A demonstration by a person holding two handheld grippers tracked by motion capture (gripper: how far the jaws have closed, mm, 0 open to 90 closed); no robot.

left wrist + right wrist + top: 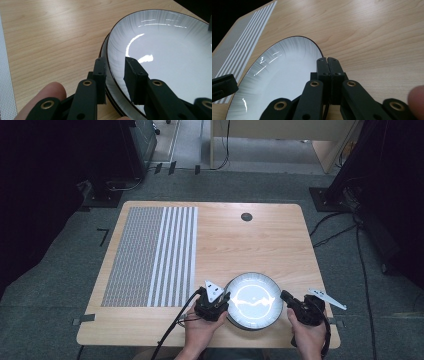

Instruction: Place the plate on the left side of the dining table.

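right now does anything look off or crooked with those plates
The top plate sits skewed on the plate under it, whose rim peeks out on the left gripper's side. That gripper straddles the top rim with a gap; the right gripper is shut at the opposite rim. Nothing is chipped or spilled.

Lab: cables [345,232], black equipment stands [107,190]
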